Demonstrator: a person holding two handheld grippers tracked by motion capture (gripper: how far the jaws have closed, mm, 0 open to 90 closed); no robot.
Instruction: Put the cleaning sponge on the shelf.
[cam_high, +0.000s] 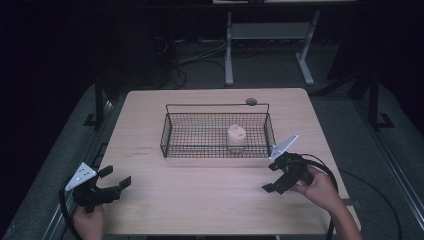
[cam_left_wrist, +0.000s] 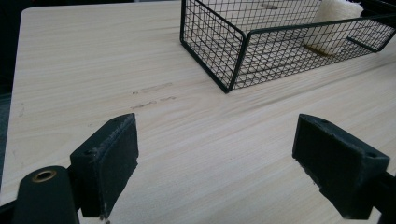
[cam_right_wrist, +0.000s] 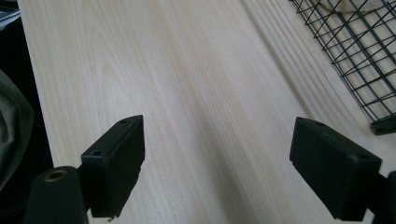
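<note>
Pale wood grain runs across one table (cam_high: 210, 200), and on it sits one black wire basket (cam_high: 172, 131), set toward the far middle. Inside, one cream, spongy-looking roll (cam_high: 236, 137) stands upright toward the basket's right end. One small dark round disc (cam_high: 251, 101) lies just beyond the basket's far rail. Two grippers are in play. The left gripper (cam_high: 117, 179) hovers at the near left corner, jaws spread wide with nothing between them, well apart from the basket. The right gripper (cam_high: 272, 177) sits near right, just beside the basket's near right corner, jaws also wide and empty. Two hands: left hand (cam_high: 89, 222), right hand (cam_high: 320, 189).
</note>
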